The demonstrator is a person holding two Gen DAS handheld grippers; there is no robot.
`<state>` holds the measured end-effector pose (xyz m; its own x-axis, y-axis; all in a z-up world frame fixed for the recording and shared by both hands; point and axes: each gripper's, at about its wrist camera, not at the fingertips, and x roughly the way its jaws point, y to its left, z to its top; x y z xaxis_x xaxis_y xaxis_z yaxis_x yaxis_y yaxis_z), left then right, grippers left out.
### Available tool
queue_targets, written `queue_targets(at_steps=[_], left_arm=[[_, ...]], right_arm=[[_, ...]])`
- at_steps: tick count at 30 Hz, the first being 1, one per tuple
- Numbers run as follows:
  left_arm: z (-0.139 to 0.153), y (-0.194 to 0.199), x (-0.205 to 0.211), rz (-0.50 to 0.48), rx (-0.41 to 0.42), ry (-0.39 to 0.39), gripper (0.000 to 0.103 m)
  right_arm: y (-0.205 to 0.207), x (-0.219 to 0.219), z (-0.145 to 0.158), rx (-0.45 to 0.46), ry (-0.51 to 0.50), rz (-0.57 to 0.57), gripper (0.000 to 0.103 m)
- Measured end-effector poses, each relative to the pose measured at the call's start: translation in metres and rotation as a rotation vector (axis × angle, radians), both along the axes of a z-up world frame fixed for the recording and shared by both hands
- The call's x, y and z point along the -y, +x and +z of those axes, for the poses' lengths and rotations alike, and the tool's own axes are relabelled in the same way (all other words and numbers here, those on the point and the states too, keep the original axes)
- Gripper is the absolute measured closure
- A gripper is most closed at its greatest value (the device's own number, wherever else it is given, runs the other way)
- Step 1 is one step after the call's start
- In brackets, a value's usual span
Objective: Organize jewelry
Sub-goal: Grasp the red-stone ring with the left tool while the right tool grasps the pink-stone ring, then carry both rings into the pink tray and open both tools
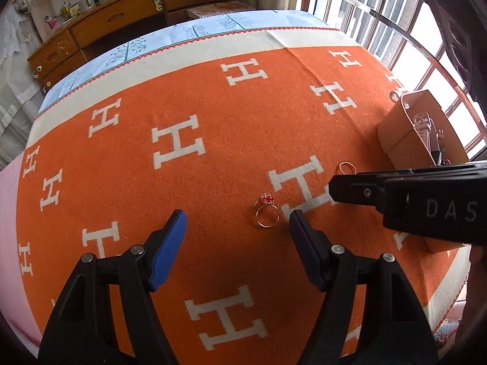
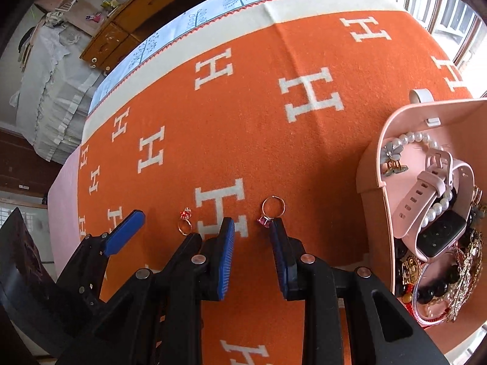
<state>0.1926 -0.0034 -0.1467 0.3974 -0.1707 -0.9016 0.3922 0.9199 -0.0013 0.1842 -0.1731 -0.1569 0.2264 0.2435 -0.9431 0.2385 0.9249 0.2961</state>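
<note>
A gold ring with a red stone (image 1: 267, 213) lies on the orange blanket just ahead of my left gripper (image 1: 237, 214), near its right pad. That gripper is open with nothing between its pads. A second gold ring with a pink stone (image 2: 272, 210) lies flat at the tip of the right pad of my right gripper (image 2: 252, 225). The right gripper's jaws stand narrowly apart and empty. In the right wrist view the red-stone ring (image 2: 184, 223) lies between the fingers of the left gripper (image 2: 166, 225). The right gripper (image 1: 333, 188) partly hides the second ring (image 1: 347, 168) in the left wrist view.
An open pink jewelry box (image 2: 374, 164) stands at the right, holding a pink watch (image 2: 432, 200), a pearl bracelet and several other pieces. The orange blanket (image 1: 213, 97) with white H letters covers the table. A wooden dresser (image 1: 121, 21) and barred windows lie beyond.
</note>
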Motion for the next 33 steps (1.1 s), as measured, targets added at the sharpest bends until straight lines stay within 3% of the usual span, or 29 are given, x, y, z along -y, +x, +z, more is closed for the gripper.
queue_targets(at_steps=[7, 17, 21, 23, 25, 26, 28, 33], left_arm=[[0.000, 0.001, 0.007, -0.028, 0.005, -0.009, 0.037], [0.000, 0.001, 0.009, -0.037, 0.018, -0.029, 0.056], [0.001, 0.001, 0.008, -0.029, 0.022, -0.031, 0.069], [0.001, 0.000, 0.008, -0.029, 0.021, -0.033, 0.084], [0.002, 0.000, 0.008, -0.024, 0.020, -0.033, 0.090], [0.002, -0.001, 0.007, -0.019, 0.018, -0.037, 0.090], [0.003, -0.001, 0.005, -0.006, 0.011, -0.048, 0.090], [0.013, -0.005, -0.001, 0.023, 0.008, -0.076, 0.090]], right_arm=[[0.002, -0.002, 0.004, -0.008, -0.079, 0.004, 0.078], [0.009, -0.019, 0.005, 0.050, -0.198, 0.083, 0.078], [0.005, -0.024, 0.006, 0.079, -0.247, 0.123, 0.087], [0.002, -0.023, 0.006, 0.090, -0.233, 0.134, 0.087], [0.000, -0.019, 0.007, 0.098, -0.202, 0.141, 0.088], [-0.001, -0.016, 0.007, 0.100, -0.184, 0.137, 0.088], [-0.002, -0.010, 0.009, 0.112, -0.138, 0.126, 0.101], [-0.015, 0.010, 0.028, 0.171, -0.040, 0.102, 0.101]])
